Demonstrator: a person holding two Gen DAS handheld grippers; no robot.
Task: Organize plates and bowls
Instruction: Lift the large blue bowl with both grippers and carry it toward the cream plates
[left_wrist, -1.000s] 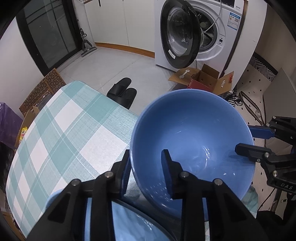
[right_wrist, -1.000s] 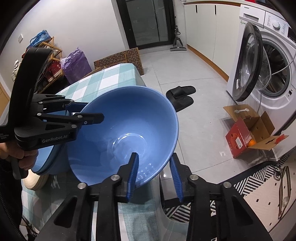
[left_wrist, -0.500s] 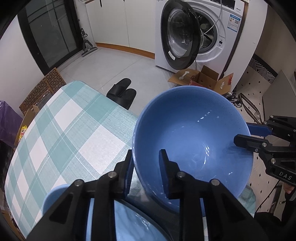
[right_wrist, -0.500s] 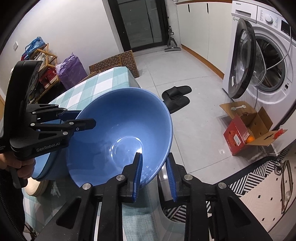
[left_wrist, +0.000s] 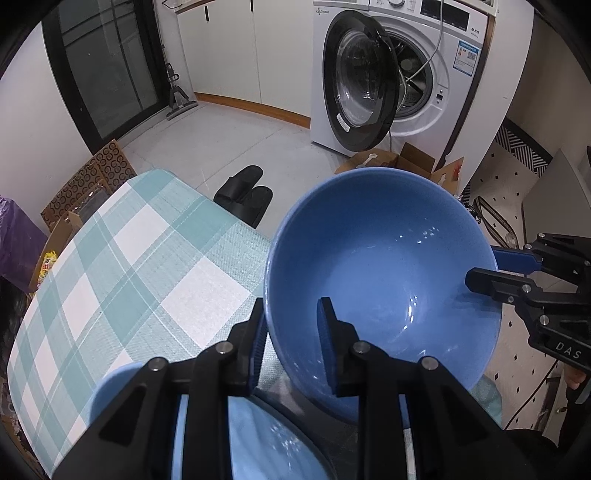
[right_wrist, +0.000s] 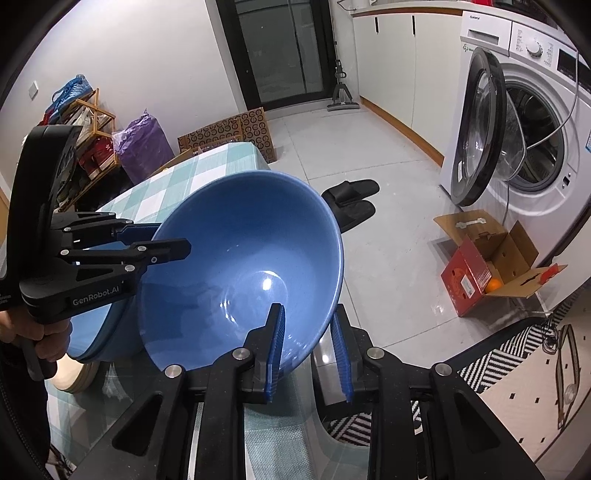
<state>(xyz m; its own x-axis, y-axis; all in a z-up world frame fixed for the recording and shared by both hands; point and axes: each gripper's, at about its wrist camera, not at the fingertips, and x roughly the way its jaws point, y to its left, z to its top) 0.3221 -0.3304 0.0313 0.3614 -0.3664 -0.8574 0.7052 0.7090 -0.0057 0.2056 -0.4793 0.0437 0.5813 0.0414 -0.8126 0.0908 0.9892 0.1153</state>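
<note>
A large blue bowl (left_wrist: 384, 269) hangs in the air past the table's corner, held by both grippers. My left gripper (left_wrist: 295, 332) is shut on its near rim, one finger inside, one outside. My right gripper (right_wrist: 308, 343) is shut on the opposite rim in the same way. The bowl also shows in the right wrist view (right_wrist: 243, 273), tilted. The right gripper appears in the left wrist view (left_wrist: 517, 273), the left gripper in the right wrist view (right_wrist: 147, 240). Another blue bowl (left_wrist: 258, 439) sits below my left gripper, and shows in the right wrist view (right_wrist: 99, 332).
The table has a teal and white checked cloth (left_wrist: 122, 273). A pale plate (right_wrist: 74, 376) lies under the second bowl. On the floor are black slippers (left_wrist: 247, 195), a red cardboard box (right_wrist: 476, 269) and a washing machine (left_wrist: 399, 77) with its door open.
The bowl has risen a little, staying held by both grippers. The right gripper's fingers closed in on the rim between one second ago and half a second ago.
</note>
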